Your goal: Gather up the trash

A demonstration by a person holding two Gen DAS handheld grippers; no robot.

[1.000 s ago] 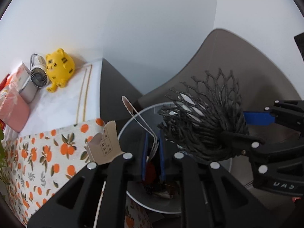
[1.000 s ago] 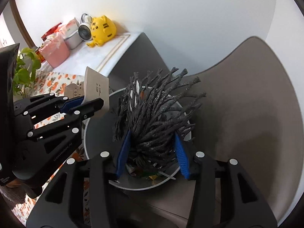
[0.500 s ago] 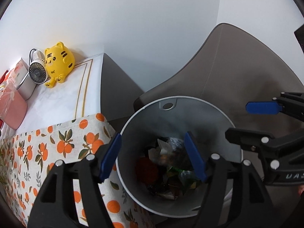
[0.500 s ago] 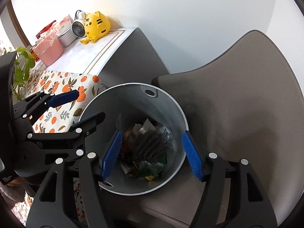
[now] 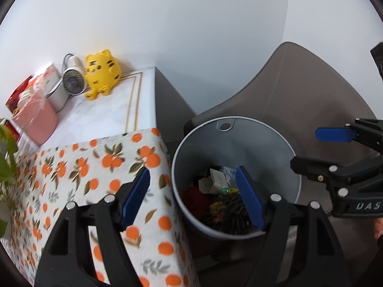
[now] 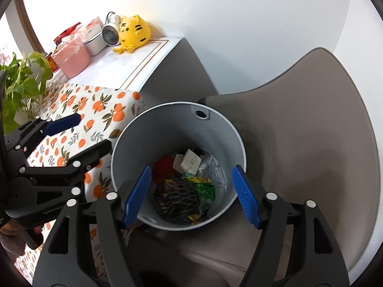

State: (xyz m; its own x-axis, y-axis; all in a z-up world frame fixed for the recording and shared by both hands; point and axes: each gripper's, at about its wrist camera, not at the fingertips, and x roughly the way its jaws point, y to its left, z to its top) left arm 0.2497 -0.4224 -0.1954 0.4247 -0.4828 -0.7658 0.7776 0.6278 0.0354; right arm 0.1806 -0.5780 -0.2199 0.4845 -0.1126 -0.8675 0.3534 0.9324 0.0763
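Note:
A grey round trash bin (image 5: pixel 268 143) (image 6: pixel 167 129) stands on a brown chair seat beside the table. Inside lie a black foam net (image 6: pixel 178 197), a small paper box (image 6: pixel 189 161) (image 5: pixel 214 179), a red piece (image 6: pixel 164 167) and green and yellow wrappers (image 6: pixel 203 187). My left gripper (image 5: pixel 194 197) is open and empty, its fingers straddling the bin's left rim over the table corner. My right gripper (image 6: pixel 191 195) is open and empty above the bin's near side. Each gripper shows in the other's view: the right one (image 5: pixel 318 148) and the left one (image 6: pixel 88 134).
The table has an orange-print cloth (image 5: pixel 79 167) (image 6: pixel 95 110) and a white mat. At its back stand a yellow tiger toy (image 5: pixel 103 74) (image 6: pixel 134 33), a small fan (image 5: pixel 73 81), pink boxes (image 5: pixel 36 117) and a green plant (image 6: pixel 19 81). The brown chair back (image 6: pixel 311 131) rises behind the bin.
Both grippers opened: the black net and the paper box dropped into the bin. Both grippers then pulled back and up, the left one drifting left over the table corner.

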